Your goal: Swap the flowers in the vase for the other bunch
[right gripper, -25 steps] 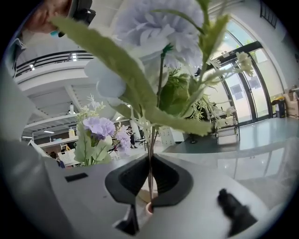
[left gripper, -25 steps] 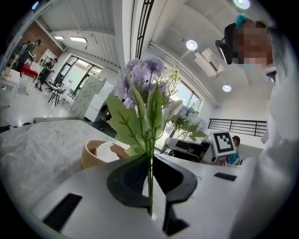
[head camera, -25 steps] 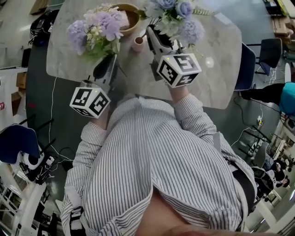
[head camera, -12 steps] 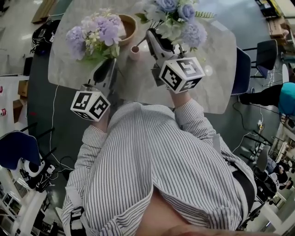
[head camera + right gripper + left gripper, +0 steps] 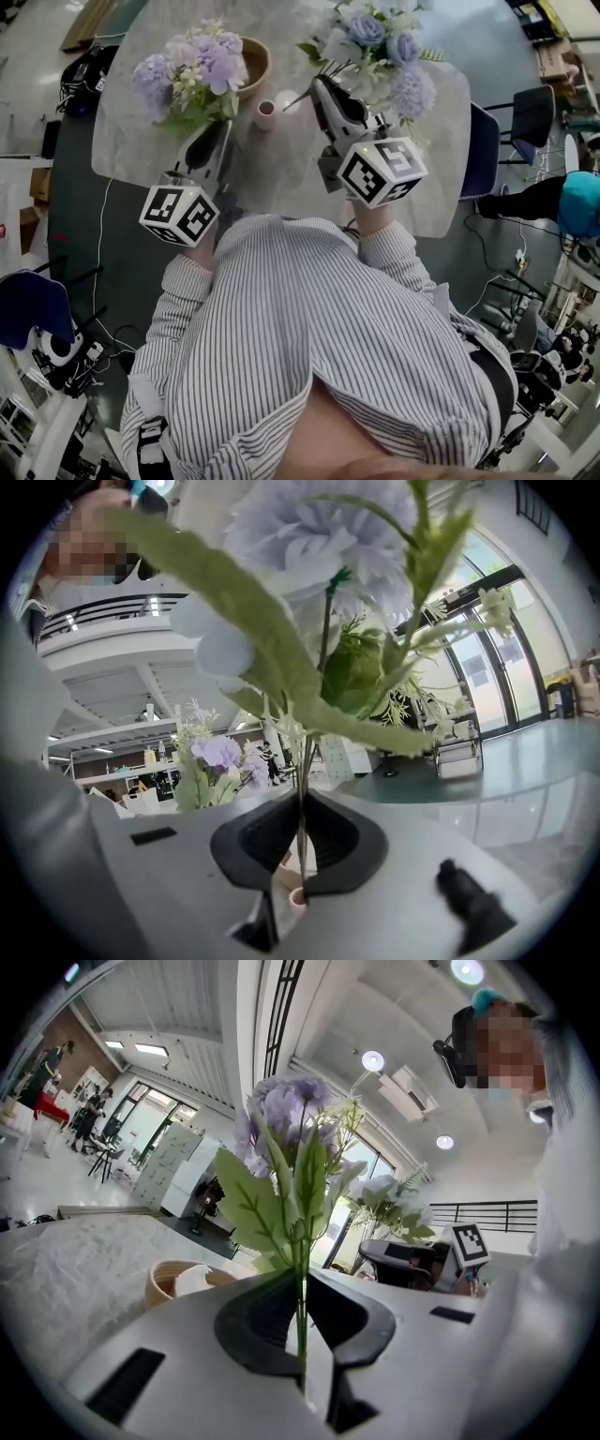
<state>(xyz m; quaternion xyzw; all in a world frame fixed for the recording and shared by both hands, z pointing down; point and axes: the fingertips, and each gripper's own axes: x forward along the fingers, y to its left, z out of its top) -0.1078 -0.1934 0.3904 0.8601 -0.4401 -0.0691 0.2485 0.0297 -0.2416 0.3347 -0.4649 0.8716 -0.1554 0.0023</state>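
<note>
your left tool [image 5: 221,129] is clamped narrow on the thin green stem of the purple bunch [image 5: 192,73], held upright to the left of the little pink vase [image 5: 265,113]. your right tool [image 5: 321,86] pinches the stems of the blue bunch [image 5: 380,52] the same way, up to the right of the vase and apart from it. the vase itself stands on the marble worktop [image 5: 281,173] between the two bunches, with the wooden bowl [image 5: 258,61] just behind the vase.

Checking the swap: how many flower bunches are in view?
2. A purple bunch held by the left gripper, a blue bunch held by the right gripper. None seems hidden.
</note>
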